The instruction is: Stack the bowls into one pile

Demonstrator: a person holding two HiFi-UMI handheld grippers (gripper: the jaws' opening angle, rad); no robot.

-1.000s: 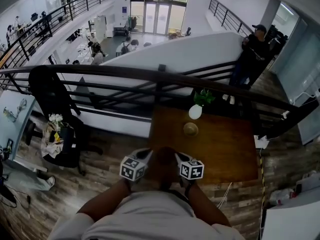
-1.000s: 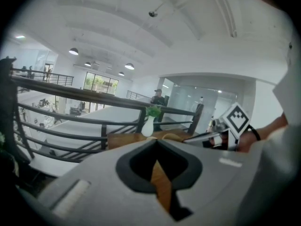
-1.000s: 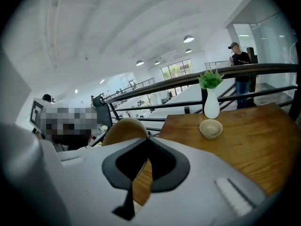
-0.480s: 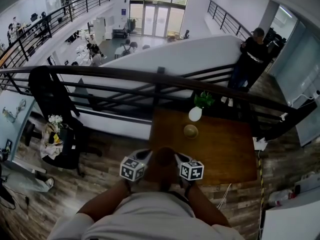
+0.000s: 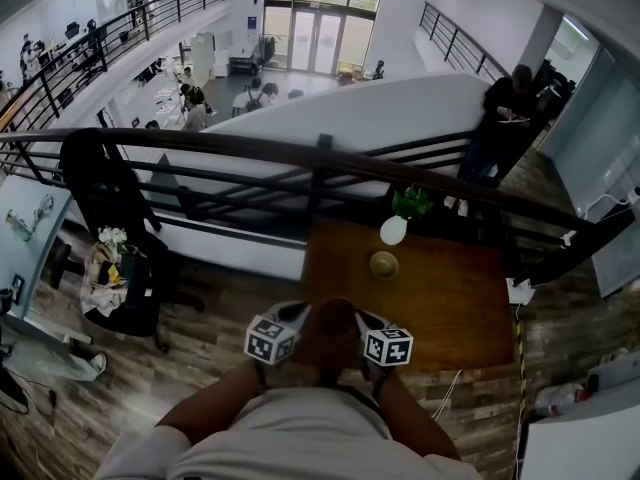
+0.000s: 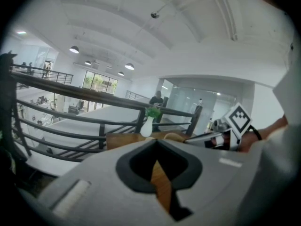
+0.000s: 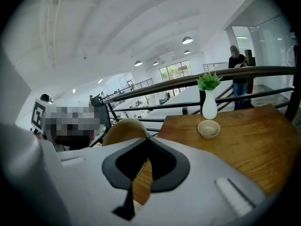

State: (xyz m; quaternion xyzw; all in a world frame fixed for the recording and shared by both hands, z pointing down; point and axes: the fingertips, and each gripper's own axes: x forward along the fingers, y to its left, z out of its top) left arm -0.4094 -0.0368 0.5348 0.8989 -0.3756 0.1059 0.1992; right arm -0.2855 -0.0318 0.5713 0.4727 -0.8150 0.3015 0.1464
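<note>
A small pale bowl (image 5: pixel 383 264) sits on the wooden table (image 5: pixel 450 308), near its far edge; the right gripper view shows this bowl (image 7: pixel 209 128) upright and empty. My left gripper (image 5: pixel 303 315) and right gripper (image 5: pixel 358 318) hover side by side over the table's near edge. A rounded brown bowl (image 5: pixel 330 326) lies between them. From the right gripper it looks tan and domed (image 7: pixel 124 128), just left of the jaw tips. Both pairs of jaws meet at the tips, with only a thin wedge of table showing behind. I cannot tell whether either gripper touches that bowl.
A white vase (image 5: pixel 393 230) with a green plant stands just behind the far bowl. A dark railing (image 5: pixel 320 158) runs along the table's far side, above a drop to a lower floor. A person (image 5: pixel 505 108) stands beyond it at the right. Cables lie on the floor right of the table.
</note>
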